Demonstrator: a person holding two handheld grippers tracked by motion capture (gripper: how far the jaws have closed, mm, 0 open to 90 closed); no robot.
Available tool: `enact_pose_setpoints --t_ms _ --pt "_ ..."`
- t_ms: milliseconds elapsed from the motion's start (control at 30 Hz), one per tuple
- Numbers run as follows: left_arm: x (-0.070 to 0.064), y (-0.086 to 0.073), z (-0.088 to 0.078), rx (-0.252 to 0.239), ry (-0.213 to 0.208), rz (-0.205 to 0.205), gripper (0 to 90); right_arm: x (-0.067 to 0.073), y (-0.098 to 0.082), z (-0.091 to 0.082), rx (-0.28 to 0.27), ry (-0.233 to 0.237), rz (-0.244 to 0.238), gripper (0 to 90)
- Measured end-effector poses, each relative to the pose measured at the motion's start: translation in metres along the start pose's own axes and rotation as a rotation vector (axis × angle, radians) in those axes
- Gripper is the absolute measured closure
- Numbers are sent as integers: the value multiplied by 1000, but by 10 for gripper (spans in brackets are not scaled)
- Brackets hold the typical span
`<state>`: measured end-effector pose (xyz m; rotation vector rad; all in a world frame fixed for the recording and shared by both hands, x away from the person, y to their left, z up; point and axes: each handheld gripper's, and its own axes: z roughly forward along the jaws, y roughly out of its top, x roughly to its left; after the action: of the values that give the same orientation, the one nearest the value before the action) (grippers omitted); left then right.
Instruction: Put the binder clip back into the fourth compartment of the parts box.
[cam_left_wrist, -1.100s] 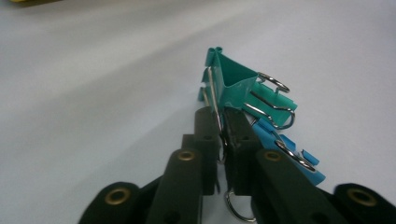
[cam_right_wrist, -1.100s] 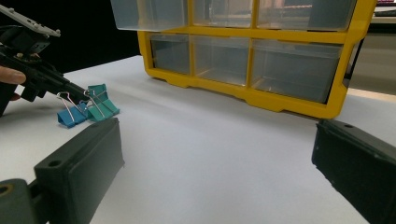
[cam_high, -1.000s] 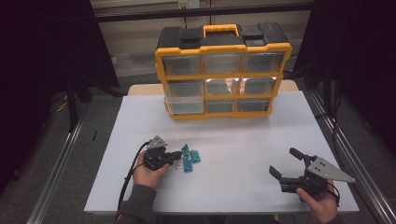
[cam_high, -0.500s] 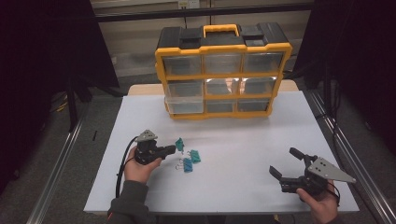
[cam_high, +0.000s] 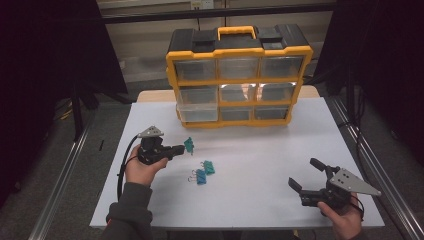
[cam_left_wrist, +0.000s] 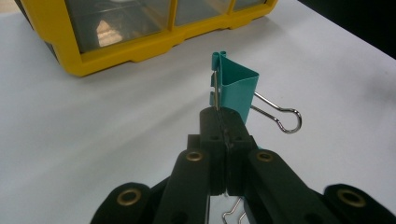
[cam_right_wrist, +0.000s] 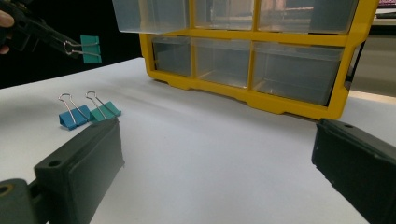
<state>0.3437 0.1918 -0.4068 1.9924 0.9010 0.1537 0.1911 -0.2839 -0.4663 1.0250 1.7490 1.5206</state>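
Above the left part of the white tabletop, the left hand-held gripper was clamped on one wire handle of a teal binder clip, the clip hanging off the jaw tips, clear of the surface and pointing toward the yellow drawer organizer. In the left gripper view the jaws met tight on the wire, the clip body sitting past the tips with the second handle loop sticking out to the side. Two more clips, one blue and one teal, lay touching each other on the tabletop between the hands. The right hand-held gripper sat near the front right edge, jaws wide, nothing between them.

Likely step: carry the clip to a drawer. The hold was on thin wire only, so the clip could swing or pivot; moving smoothly, keeping the gripper level and the squeeze constant should help. The lower left drawer appeared pulled out slightly; the clip should be released only once over an open compartment.
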Motion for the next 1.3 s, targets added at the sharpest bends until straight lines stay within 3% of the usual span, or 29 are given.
enact_pose_setpoints --t_ms 567,767,1300 --pt "-9 52 -19 40 -37 63 897 -1 0 0 0 -5 6 11" --pt "-12 65 -21 52 -59 75 897 -1 -1 1 -1 -5 12 11" --pt "-15 97 -35 73 -57 98 897 -1 0 1 -4 0 3 12"
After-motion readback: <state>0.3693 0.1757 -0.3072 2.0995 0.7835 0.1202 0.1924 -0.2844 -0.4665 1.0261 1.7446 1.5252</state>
